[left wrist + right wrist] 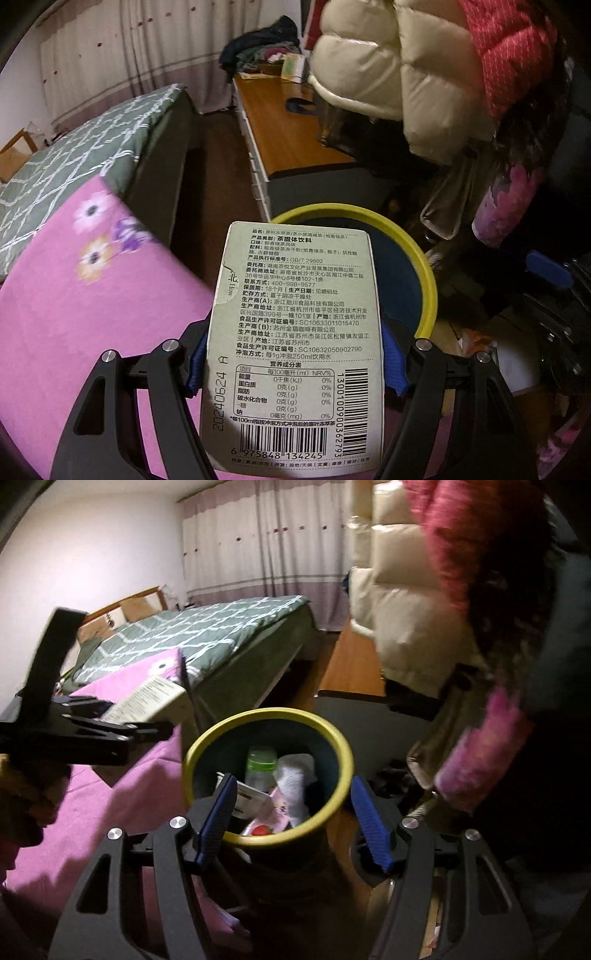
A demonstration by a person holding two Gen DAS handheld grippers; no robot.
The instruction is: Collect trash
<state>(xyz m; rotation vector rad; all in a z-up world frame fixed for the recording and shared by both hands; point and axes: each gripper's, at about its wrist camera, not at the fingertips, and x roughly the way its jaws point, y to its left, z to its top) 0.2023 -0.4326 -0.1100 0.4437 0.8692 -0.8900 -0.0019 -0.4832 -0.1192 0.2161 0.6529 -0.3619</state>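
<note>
Pink floral blanket (92,295): lies at far left over the bed edge, beside the bin; soft and sloped, so a dropped carton could slide off to the floor.
Left gripper (291,363): blue pads clamp the pale green printed cardboard tea carton (295,343) on its two long sides; the carton stands tall between the fingers, label toward the camera.
Carton position: in the left wrist view its top edge overlaps the near rim of the round dark bin with the yellow-green rim (424,273); the right wrist view shows the carton (147,698) off to the left over the blanket, not yet over the opening.
Risk 1: releasing now would probably put the carton on the blanket or rim, since it sits short of the mouth.
Risk 2: the carton is long and the bin already holds a clear bottle with a green cap (260,771), white crumpled tissue (295,782) and wrappers; it may lodge upright or tip out.
Right gripper (291,819): jaws apart, nothing between the pads; it hangs just above the bin's near rim (266,714).
Risk 3: the right gripper's fingers straddle the rim; a downward move could knock the bin over.
Hanging cream padded coat (388,74): at right, close to the bin; a swing could snag it.
</note>
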